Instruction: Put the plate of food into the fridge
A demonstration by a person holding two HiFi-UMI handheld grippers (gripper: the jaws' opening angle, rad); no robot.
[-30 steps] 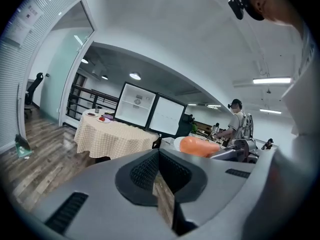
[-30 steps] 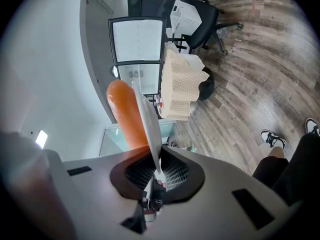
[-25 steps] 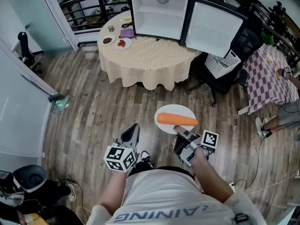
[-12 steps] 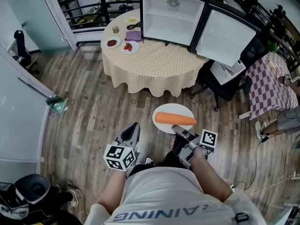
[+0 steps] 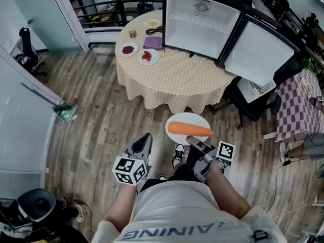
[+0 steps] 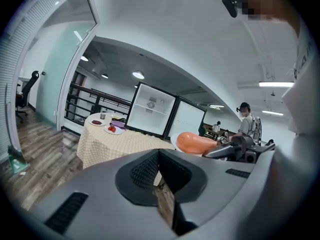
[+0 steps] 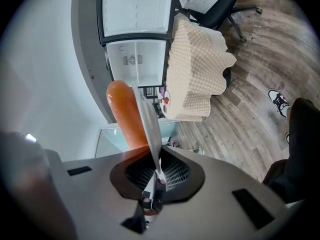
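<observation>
The step in hand looks like the carry to the fridge; the right hand-held gripper point(image 5: 195, 145) is clamped on the near rim of the white plate point(image 5: 188, 118), which hangs level over the wooden floor point(image 5: 96, 120) just in front of the person, well short of the tabletop point(image 5: 172, 77), with a carrot point(image 5: 190, 129) lying across it; the right gripper view shows the thin plate edge pinched between the jaws; the left hand-held gripper point(image 5: 143, 142) has its jaws together on nothing and rides beside the plate. The fridge point(image 5: 200, 22) stands open at the far side of the tabletop, its door point(image 5: 260, 47) swung out to the right. The next move probably calls for bringing the plate closer while holding it level, since the carrot could roll off; the tabletop's near edge lies between person and fridge, an office chair point(image 5: 253, 103) crowds the right, and the floor to the left looks freer, though small dishes point(image 5: 147, 56) sit on that side.
</observation>
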